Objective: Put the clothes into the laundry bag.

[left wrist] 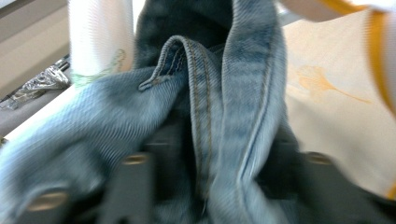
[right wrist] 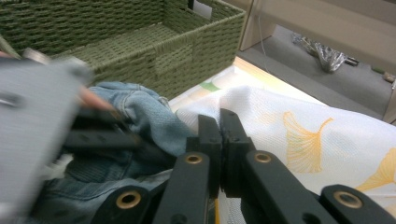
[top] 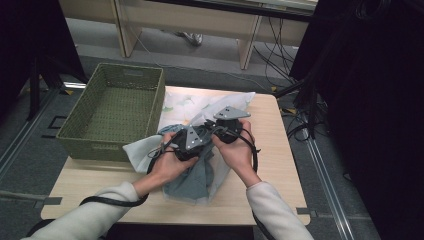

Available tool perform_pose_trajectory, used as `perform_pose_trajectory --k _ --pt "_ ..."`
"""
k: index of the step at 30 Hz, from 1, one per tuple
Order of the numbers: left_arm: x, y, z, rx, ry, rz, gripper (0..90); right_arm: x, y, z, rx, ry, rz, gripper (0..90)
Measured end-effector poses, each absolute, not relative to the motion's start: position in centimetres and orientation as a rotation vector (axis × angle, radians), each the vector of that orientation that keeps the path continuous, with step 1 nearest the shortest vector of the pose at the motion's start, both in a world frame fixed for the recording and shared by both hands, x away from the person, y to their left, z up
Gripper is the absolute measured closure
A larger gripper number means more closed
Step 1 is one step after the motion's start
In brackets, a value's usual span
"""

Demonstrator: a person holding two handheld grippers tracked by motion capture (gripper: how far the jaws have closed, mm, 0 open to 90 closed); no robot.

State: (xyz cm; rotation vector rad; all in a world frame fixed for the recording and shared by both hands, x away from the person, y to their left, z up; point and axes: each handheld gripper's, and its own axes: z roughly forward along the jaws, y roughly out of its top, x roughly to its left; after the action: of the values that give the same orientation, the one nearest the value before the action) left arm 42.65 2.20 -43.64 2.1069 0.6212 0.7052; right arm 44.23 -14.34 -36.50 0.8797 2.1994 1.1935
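1. The tabletop [top: 280, 165] carried everything: a green woven basket [top: 120, 107] at its far left, and just beside it a white cloth printed with yellow leaves [right wrist: 327, 135], with a denim garment [top: 192, 177] heaped on top near the middle.
2. I held both tools low over that heap, close together. My left gripper [top: 186, 144] was buried in the denim; in its own view a stitched seam [left wrist: 201, 116] rose between my blurred fingers, so I judged them to be pinching the denim there.
3. My right gripper [right wrist: 219, 140] sat just beside the denim on the white cloth, its fingers pressed together. Whether a fold of cloth was caught between them, I could not tell.
4. I took the step in hand to be gathering the denim for folding or lifting. The next move probably called for a firm second hold on the denim with my right fingers before raising it toward the basket.
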Motion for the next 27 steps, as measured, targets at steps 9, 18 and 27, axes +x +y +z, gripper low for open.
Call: perform_pose_trajectory --k 9,18,27 --pt "41.0 7.5 -39.6 2.106 0.588 0.658 15.9 44.5 -14.6 -36.4 0.889 2.205 1.184 90.0" --pt "43.2 9.2 -42.0 2.241 0.627 0.583 14.4 44.4 -14.5 -36.4 0.877 2.221 1.171 90.0" --pt "44.2 8.0 -44.0 2.379 0.610 0.544 42.1 44.3 -14.3 -36.7 0.908 2.243 1.158 90.0"
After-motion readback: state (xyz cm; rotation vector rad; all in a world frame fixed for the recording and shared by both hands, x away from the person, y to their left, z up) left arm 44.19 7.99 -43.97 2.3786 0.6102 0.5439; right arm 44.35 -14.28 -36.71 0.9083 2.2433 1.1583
